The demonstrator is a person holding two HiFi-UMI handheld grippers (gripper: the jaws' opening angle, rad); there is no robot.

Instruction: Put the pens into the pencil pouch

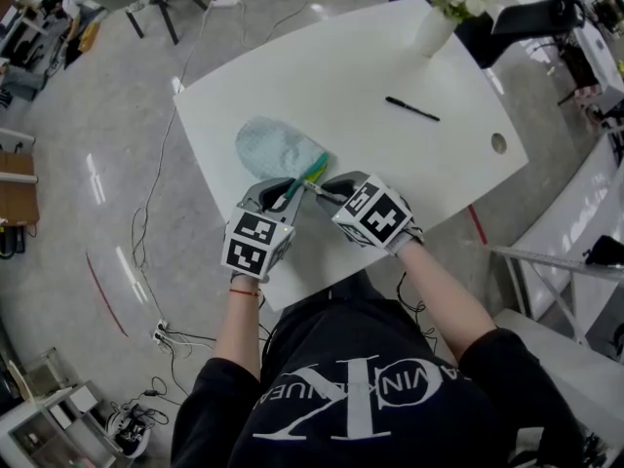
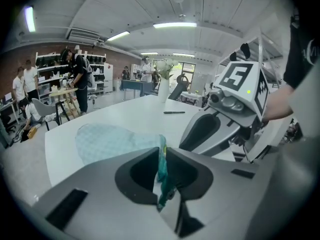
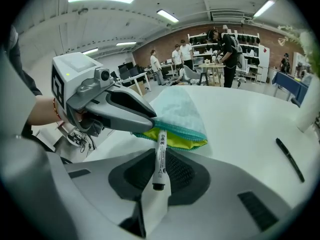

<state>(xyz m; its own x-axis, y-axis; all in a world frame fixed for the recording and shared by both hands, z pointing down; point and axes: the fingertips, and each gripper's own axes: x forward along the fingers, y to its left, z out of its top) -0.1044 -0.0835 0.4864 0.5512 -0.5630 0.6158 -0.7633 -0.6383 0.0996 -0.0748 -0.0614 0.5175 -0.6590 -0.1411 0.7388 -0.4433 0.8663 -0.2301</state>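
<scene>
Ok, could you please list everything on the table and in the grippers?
table: one, white, under everything
pouch: one, pale blue-green with yellow lining, near the table's front edge
white pen: one, white, in the right gripper, end at the pouch's mouth
black pen: one, black, lying alone beyond the pouch
vase: one, white, with flowers, at the far edge
left gripper: one, grey, shut on the pouch's zip edge
right gripper: one, grey, shut on the white pen

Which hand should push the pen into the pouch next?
Right. The right gripper holds the white pen, tip at the pouch mouth; the left gripper is busy pinching the pouch's edge.
</scene>
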